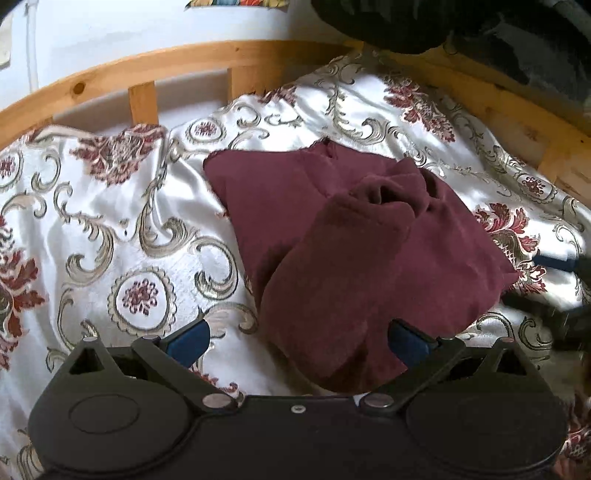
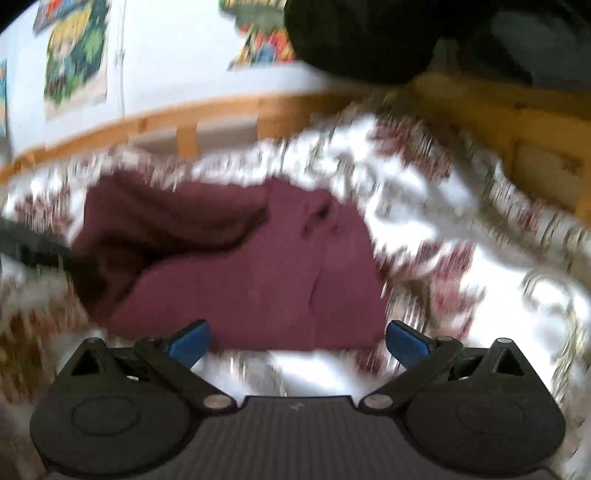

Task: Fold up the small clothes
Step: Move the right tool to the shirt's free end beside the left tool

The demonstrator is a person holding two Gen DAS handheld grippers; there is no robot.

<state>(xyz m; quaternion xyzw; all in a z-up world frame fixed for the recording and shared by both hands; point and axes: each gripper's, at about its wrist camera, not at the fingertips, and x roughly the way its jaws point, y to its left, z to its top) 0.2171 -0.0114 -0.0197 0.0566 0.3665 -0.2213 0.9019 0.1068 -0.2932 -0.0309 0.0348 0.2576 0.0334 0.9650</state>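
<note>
A maroon garment (image 1: 354,236) lies folded over itself on the patterned bedspread (image 1: 110,221), with a bunched part on top near its middle. My left gripper (image 1: 299,341) is open, its blue fingertips (image 1: 190,341) spread wide at the garment's near edge, holding nothing. In the right wrist view, which is blurred by motion, the same maroon garment (image 2: 251,273) lies ahead of my right gripper (image 2: 299,341), which is open and empty just short of its near edge. The right gripper also shows in the left wrist view (image 1: 554,288) at the right edge, beside the garment.
A wooden bed rail (image 1: 147,70) runs along the far side of the bed, with a white wall behind it. A dark bulky object (image 1: 424,26) hangs over the top right. Colourful posters (image 2: 74,55) hang on the wall.
</note>
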